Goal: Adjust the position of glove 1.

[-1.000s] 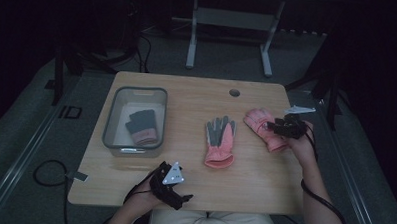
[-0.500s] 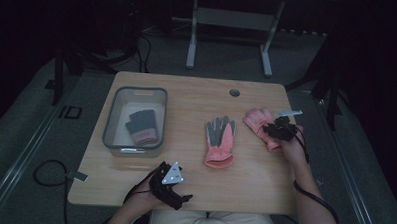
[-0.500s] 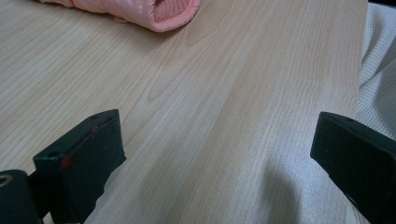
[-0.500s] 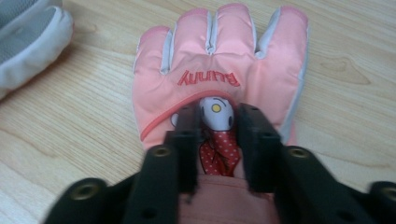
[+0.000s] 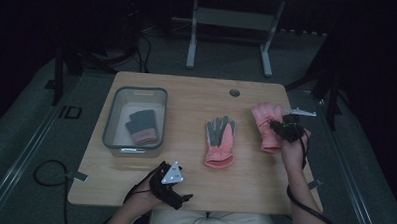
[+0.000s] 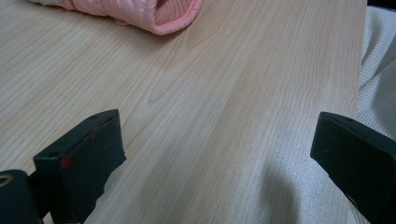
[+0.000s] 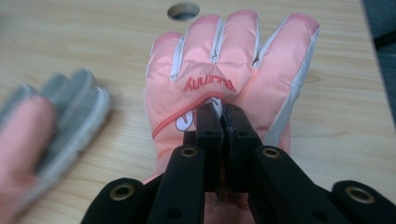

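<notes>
Pink ski glove (image 7: 224, 79) lies back-up near the table's (image 5: 187, 96) right edge, fingers pointing away from the person. Right gripper (image 7: 223, 112) pinches a fold of fabric at the glove's back, jaws nearly together. Judgement: lift straight up before carrying, so the cuff clears the wood and the grip doesn't slip. Its mate, palm-up glove (image 5: 220, 140), rests mid-table; grey bin (image 5: 111, 120) holds a dark glove (image 5: 142, 126). Left gripper (image 6: 215, 154) idles wide apart, near the front edge.
</notes>
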`<action>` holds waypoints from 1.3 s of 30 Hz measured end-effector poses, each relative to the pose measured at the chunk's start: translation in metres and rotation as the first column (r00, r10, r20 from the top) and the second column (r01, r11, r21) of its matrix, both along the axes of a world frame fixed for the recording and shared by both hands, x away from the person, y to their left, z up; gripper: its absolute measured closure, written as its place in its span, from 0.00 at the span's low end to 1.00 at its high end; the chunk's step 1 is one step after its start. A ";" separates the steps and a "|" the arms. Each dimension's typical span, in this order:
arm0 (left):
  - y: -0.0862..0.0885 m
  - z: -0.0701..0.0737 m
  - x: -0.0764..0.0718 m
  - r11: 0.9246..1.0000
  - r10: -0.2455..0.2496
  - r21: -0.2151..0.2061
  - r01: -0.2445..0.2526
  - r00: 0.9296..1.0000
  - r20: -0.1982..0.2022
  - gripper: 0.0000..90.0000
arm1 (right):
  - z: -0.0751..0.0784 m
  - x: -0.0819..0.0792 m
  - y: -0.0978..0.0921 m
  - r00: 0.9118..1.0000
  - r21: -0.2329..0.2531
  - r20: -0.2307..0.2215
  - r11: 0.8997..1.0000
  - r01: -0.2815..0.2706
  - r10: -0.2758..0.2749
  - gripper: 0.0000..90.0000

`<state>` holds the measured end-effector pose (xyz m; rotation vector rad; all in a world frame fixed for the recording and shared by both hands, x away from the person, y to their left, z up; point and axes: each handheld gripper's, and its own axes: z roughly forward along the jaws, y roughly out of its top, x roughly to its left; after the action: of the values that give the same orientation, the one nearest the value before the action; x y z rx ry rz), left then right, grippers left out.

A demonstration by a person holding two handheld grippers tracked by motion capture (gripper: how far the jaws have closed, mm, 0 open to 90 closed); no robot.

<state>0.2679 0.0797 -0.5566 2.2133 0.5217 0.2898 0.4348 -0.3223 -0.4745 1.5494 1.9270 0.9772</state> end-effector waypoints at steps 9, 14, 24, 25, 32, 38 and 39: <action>-0.001 0.001 -0.001 1.000 -0.006 0.012 0.006 1.000 0.017 0.02 | 0.000 -0.040 0.016 0.996 0.059 -0.005 0.994 0.093 -0.093 0.96; -0.001 0.002 0.000 1.000 -0.002 0.006 0.002 1.000 0.021 0.03 | -0.015 -0.055 0.023 0.991 0.075 -0.035 0.989 0.128 -0.125 0.96; -0.001 0.002 0.000 1.000 -0.004 0.012 0.004 1.000 0.020 0.02 | -0.045 -0.056 0.022 0.983 0.024 -0.086 0.986 0.166 -0.163 0.93; -0.001 0.002 0.000 1.000 -0.004 0.011 0.004 1.000 0.021 0.03 | -0.047 -0.055 0.021 0.982 0.020 -0.088 0.985 0.169 -0.166 0.92; -0.002 0.001 -0.001 1.000 -0.005 0.011 0.005 1.000 0.021 0.02 | -0.053 -0.051 0.022 0.985 -0.009 -0.087 0.989 0.149 -0.149 0.85; -0.002 0.002 -0.002 1.000 -0.009 0.007 0.009 1.000 0.028 0.02 | -0.033 -0.054 0.014 0.998 -0.054 -0.032 0.997 0.049 -0.051 0.77; -0.002 0.002 -0.002 1.000 -0.009 0.007 0.009 1.000 0.028 0.02 | -0.033 -0.054 0.014 0.998 -0.054 -0.032 0.997 0.049 -0.051 0.77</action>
<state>0.2663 0.0777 -0.5543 2.2145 0.4962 0.3186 0.3804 -0.3087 -0.5080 1.5852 1.9115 0.8769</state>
